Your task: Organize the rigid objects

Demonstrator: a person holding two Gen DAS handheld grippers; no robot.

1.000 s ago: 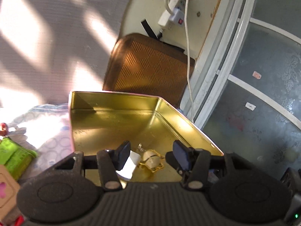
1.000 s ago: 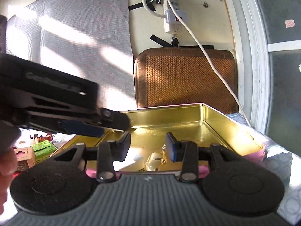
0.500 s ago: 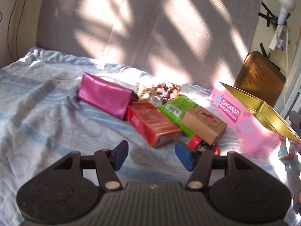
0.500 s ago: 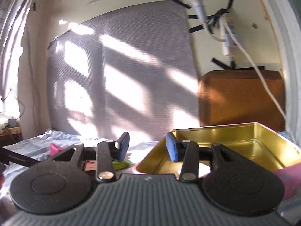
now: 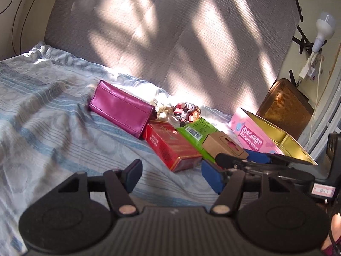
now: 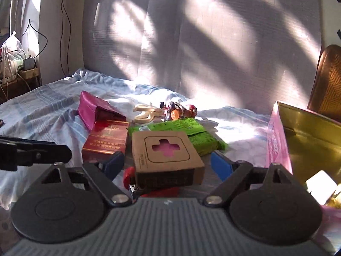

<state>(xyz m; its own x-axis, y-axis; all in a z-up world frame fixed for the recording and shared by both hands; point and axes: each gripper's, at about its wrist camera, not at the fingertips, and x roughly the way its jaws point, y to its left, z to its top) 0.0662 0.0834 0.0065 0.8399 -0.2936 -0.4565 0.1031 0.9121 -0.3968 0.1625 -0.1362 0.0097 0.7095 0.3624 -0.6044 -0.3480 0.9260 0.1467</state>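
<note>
The brown cardboard box (image 6: 164,152) lies on the bed (image 6: 42,111) among the clutter, between the widening fingers of the right claw (image 6: 167,163), untouched. The left claw (image 5: 172,176), also widening, hovers empty. Next, I judge: close on the box, carry it to the pink tin (image 6: 309,132).

Blue patterned bedsheet (image 5: 53,128), grey padded headboard (image 5: 170,38), white bulb (image 5: 325,24) beside what looks like a power strip (image 5: 309,68)

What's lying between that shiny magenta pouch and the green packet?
A red rectangular box lies between the shiny magenta pouch and the green packet; the left wrist view shows it.
</note>
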